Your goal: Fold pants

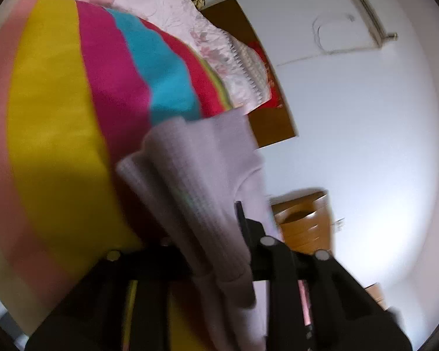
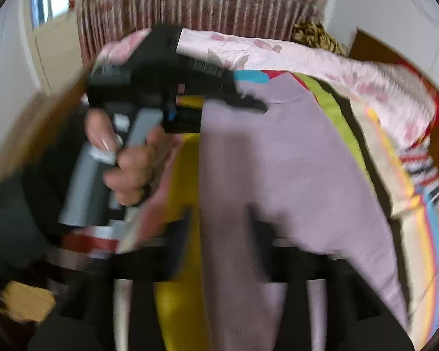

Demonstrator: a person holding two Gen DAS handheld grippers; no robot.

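Left wrist view, one lilac pants point(image 1: 196, 181) pinched in left tongs point(image 1: 213, 234), right tongs point(image 2: 219, 228) wide astride them

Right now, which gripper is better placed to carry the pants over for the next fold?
Left. The left gripper is pinched on the lilac pants, while the right gripper stands open around the cloth without clamping it.
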